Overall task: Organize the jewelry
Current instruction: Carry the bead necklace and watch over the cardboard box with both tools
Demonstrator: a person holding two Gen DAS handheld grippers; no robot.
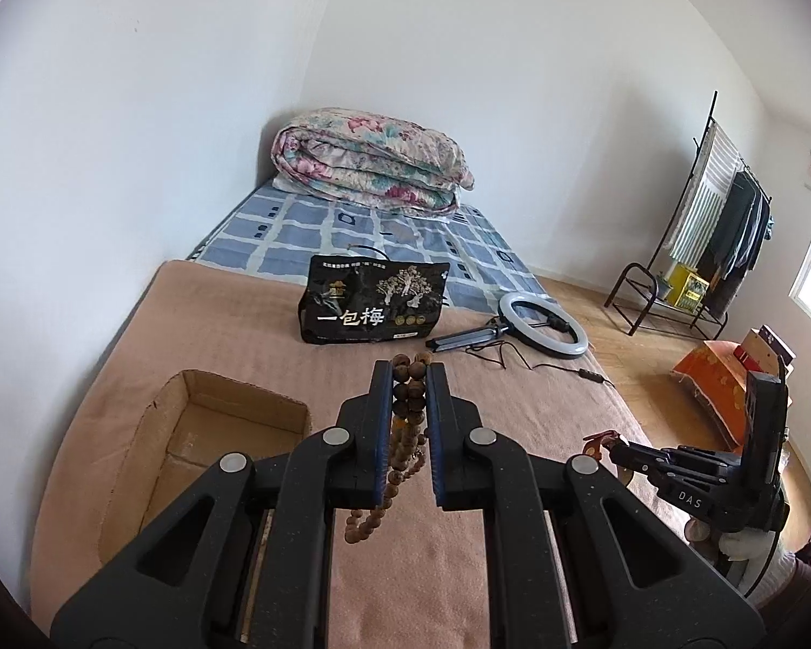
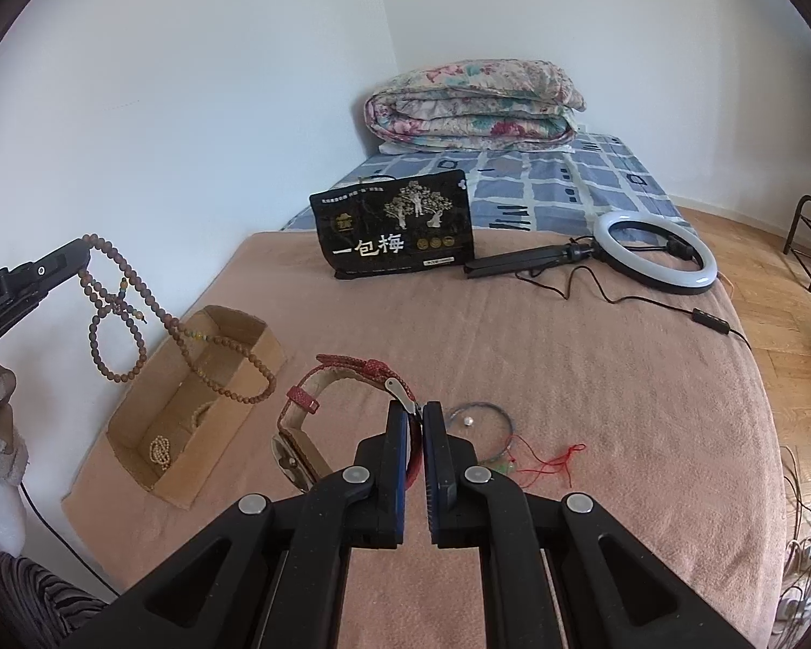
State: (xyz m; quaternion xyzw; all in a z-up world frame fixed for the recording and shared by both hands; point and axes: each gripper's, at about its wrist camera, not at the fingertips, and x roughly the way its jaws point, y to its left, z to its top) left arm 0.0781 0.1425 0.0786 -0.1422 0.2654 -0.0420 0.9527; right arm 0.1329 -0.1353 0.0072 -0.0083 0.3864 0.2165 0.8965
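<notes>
My left gripper is shut on a long brown wooden bead necklace that hangs in loops below the fingers, held in the air to the right of an open cardboard box. In the right wrist view the left gripper holds the bead necklace over the box, which has a small pale bead bracelet inside. My right gripper is shut on the strap of a red watch, lifted above the blanket. A thin bangle with red string lies just to the right.
A black snack bag stands mid-bed, with a ring light and its cable to the right. A folded floral quilt lies at the far end. The wall runs along the bed's left. A clothes rack stands on the floor.
</notes>
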